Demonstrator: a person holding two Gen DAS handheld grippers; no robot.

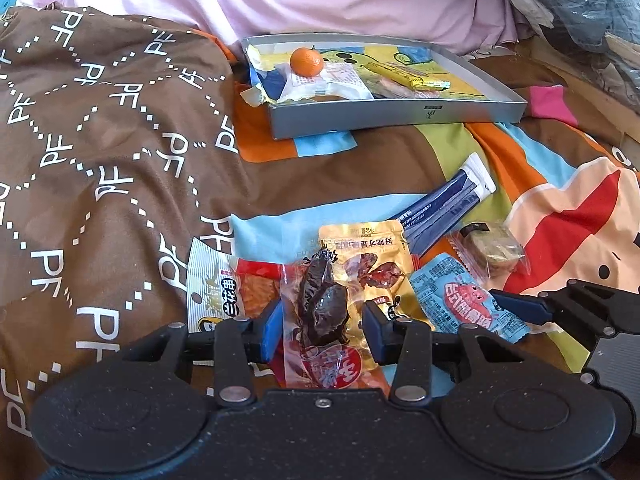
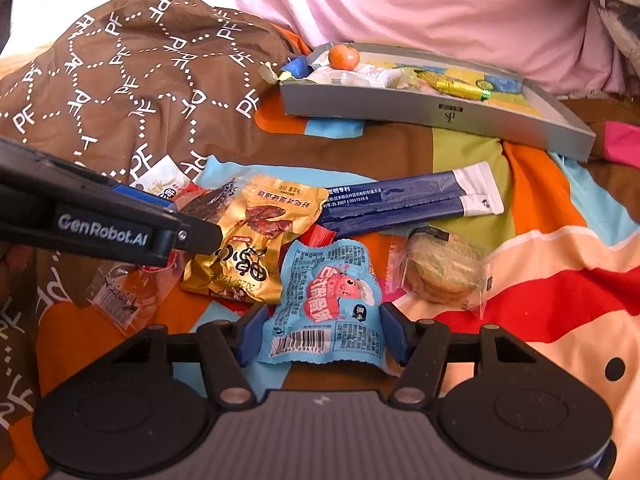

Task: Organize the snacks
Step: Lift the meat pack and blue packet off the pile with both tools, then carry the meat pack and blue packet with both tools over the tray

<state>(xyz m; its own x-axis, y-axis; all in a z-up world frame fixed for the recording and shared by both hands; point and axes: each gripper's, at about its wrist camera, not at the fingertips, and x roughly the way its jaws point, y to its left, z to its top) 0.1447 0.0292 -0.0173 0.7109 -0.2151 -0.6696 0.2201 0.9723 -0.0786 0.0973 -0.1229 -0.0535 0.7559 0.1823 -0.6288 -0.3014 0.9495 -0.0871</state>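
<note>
1. Sorting is partly done: your grey tray (image 1: pixel 400 114) at the far end of the bedspread (image 1: pixel 360 168) already holds a mandarin (image 1: pixel 306 62), a white wrapped cake (image 1: pixel 336 84) and a yellow bar (image 1: pixel 408 76).
2. Left to move, judging by the loose pile near you: clear dark-plum pouch (image 1: pixel 320 308), gold meat packet (image 1: pixel 376 256), striped orange-and-white packet (image 1: pixel 224 292), blue stick sachets (image 1: pixel 448 204), wrapped biscuit (image 1: pixel 492 252), light-blue pouch (image 2: pixel 332 296).
3. Your left gripper (image 1: pixel 323 322) is clamped on the clear dark-plum pouch; both blue pads press its sides, and the pouch lies over the gold meat packet.
4. Your right gripper (image 2: pixel 322 330) has the light-blue pouch between its jaws. The pads sit right at the pouch edges, which look pinched in, so I read it as gripped, though only lightly.
5. Both pouches look to be resting on the bedspread, not yet lifted, well apart from the grey tray.
6. The left gripper's finger crosses the right wrist view just beside the gold meat packet, so the two tools are close together.
</note>
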